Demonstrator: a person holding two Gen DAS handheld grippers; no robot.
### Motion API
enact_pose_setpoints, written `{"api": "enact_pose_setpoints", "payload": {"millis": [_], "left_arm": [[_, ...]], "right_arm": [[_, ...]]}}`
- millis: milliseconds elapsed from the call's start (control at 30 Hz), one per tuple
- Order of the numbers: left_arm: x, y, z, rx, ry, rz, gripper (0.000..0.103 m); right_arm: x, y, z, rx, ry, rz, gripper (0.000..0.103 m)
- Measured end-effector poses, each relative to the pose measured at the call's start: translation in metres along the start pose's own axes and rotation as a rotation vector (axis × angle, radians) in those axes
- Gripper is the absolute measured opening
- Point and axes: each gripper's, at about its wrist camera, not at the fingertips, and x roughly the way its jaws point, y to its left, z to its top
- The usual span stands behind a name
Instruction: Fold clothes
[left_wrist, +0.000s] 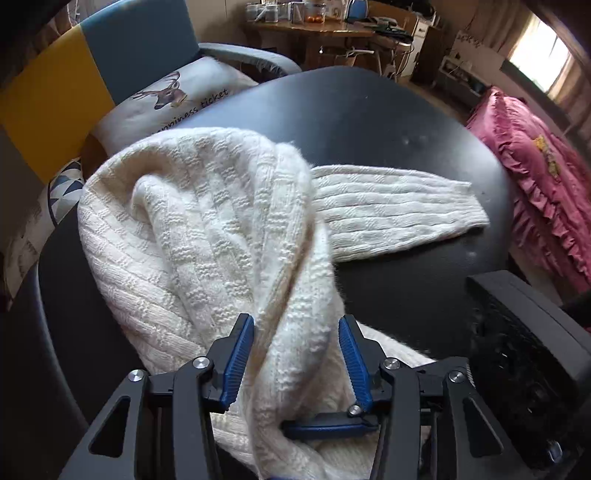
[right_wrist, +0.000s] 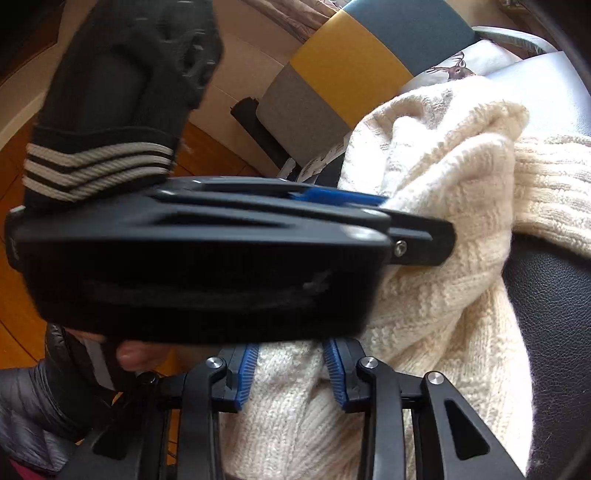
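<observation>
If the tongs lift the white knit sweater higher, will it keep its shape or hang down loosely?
Probably it hangs loosely: the cream knit sweater already drapes in soft folds from the left tongs. Its thick cable knit suggests some weight, so the sleeve lying on the black table would likely drag. The fuzzy surface should not slip easily.

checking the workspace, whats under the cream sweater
The cream knit sweater lies bunched on a round black table, one sleeve flat on it. Anything beneath the bunched body is hidden.

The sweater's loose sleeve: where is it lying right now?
In the left wrist view the sleeve lies flat on the black table, stretching right from the bunched cream sweater toward the pink ruffled fabric.
</observation>
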Motion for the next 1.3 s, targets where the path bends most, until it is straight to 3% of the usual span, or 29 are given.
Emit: {"api": "enact_pose_setpoints", "payload": {"millis": [33,67,200,400,600,733,867,1067,1100,1133,1167,1300], "left_arm": [[0.003,0.002,-0.002,-0.009,-0.004,0.003,0.021],[0.005,0.004,-0.004,-0.021,-0.011,0.0,0.019],[-0.008,0.027,-0.014,-0.134,-0.079,-0.065,0.016],[-0.029,0.064,-0.044,-0.299,-0.166,-0.132,0.013],[-0.027,0.095,-0.082,-0.472,-0.202,-0.249,0.013],[-0.026,0.103,-0.109,-0.542,-0.23,-0.283,0.015],[-0.037,0.095,-0.131,-0.519,-0.27,-0.233,0.016],[-0.035,0.094,-0.156,-0.473,-0.254,-0.137,0.019],[-0.035,0.095,-0.16,-0.469,-0.25,-0.122,0.018],[-0.034,0.097,-0.163,-0.465,-0.247,-0.108,0.006],[-0.033,0.098,-0.167,-0.46,-0.243,-0.093,0.006],[-0.05,0.119,-0.183,-0.538,-0.313,-0.147,0.006]], "right_arm": [[0.001,-0.001,0.0,-0.006,0.004,-0.008,0.034],[0.001,-0.001,0.0,-0.01,0.007,-0.013,0.034],[0.0,-0.002,0.001,-0.017,0.03,-0.02,0.041],[0.005,-0.008,0.004,-0.004,0.066,-0.026,0.042],[-0.016,-0.024,0.009,0.052,0.013,-0.044,0.045],[-0.025,-0.061,0.009,0.17,-0.008,-0.156,0.054],[-0.024,-0.079,0.004,0.196,0.0,-0.179,0.054],[-0.022,-0.084,0.003,0.135,-0.001,-0.208,0.054],[-0.025,-0.085,0.001,0.128,-0.004,-0.208,0.054],[-0.028,-0.086,0.0,0.12,-0.007,-0.209,0.054],[-0.031,-0.086,-0.002,0.113,-0.01,-0.21,0.054],[-0.031,-0.061,-0.017,0.066,-0.005,-0.244,0.054]]}}
